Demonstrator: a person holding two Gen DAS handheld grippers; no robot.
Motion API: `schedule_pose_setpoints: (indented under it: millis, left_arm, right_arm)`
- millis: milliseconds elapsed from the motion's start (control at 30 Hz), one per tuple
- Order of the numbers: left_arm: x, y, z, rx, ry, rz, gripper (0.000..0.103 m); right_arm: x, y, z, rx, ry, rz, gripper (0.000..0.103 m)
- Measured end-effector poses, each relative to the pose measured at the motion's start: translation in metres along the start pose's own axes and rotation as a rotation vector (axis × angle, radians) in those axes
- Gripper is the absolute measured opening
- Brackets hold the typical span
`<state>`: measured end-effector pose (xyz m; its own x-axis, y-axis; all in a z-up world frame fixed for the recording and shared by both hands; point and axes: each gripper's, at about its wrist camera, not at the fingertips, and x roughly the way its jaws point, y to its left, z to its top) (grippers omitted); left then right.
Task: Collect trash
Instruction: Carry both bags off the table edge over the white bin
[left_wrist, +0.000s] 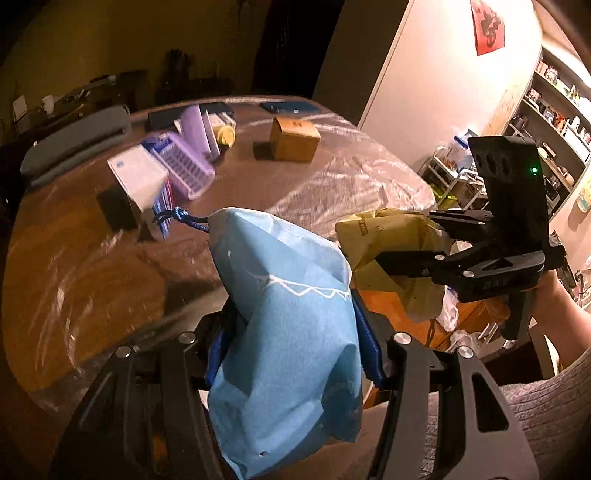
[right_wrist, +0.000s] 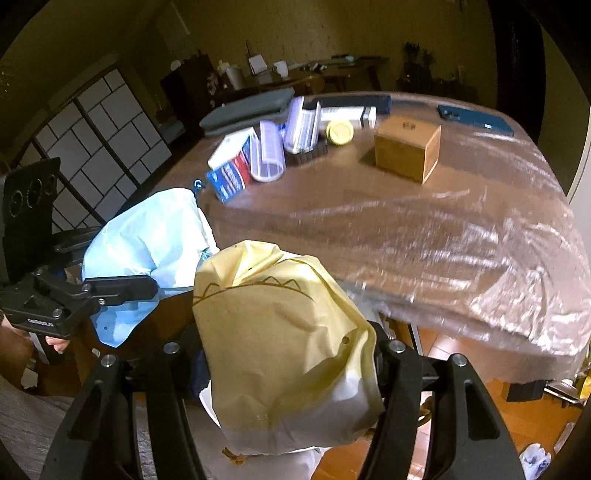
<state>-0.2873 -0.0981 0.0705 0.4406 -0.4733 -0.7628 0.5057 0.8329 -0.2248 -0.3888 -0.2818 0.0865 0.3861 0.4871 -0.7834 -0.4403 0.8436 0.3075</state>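
Nearest, left wrist view: left gripper (left_wrist: 291, 343), black two-finger tool with blue pads, clamped on a crumpled light-blue non-woven drawstring bag (left_wrist: 284, 332) — held off the table, its dark blue cord (left_wrist: 181, 218) trailing toward the boxes.

Nearest, right wrist view: right gripper (right_wrist: 288, 365), same black build, closed on a crumpled pale-yellow drawstring bag (right_wrist: 284, 347) with a brown zigzag line printed on it. The two bags sit side by side at the near table edge, each visible from the other camera.

Middle: round wooden table under a clear, wrinkled plastic sheet (right_wrist: 461, 240); the near stretch bears no loose litter.

Farther: white-and-blue cardboard box (right_wrist: 231, 168), translucent lilac plastic cases (right_wrist: 271, 153), round yellow lid or tub (right_wrist: 340, 133), square brown wooden box (right_wrist: 408, 151), flat dark blue case (right_wrist: 474, 118), grey cushion-like pad (right_wrist: 247, 110).

Farthest: sideboard with a white mug, dim wall.

Progress, as a judgement: two soft items are gathered and in hand; no bin shows in either view, so depositing them remains. Whether the far cluster counts as trash cannot be told.
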Motion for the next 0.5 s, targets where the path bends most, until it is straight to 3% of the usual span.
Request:
schedule_pose_setpoints:
  millis: [500]
  left_arm:
    - [0.030,-0.004,-0.031,-0.007,0.081,0.017,0.057]
  right_arm:
    - [0.031,-0.001,-0.030,0.011,0.092,-0.042,0.060]
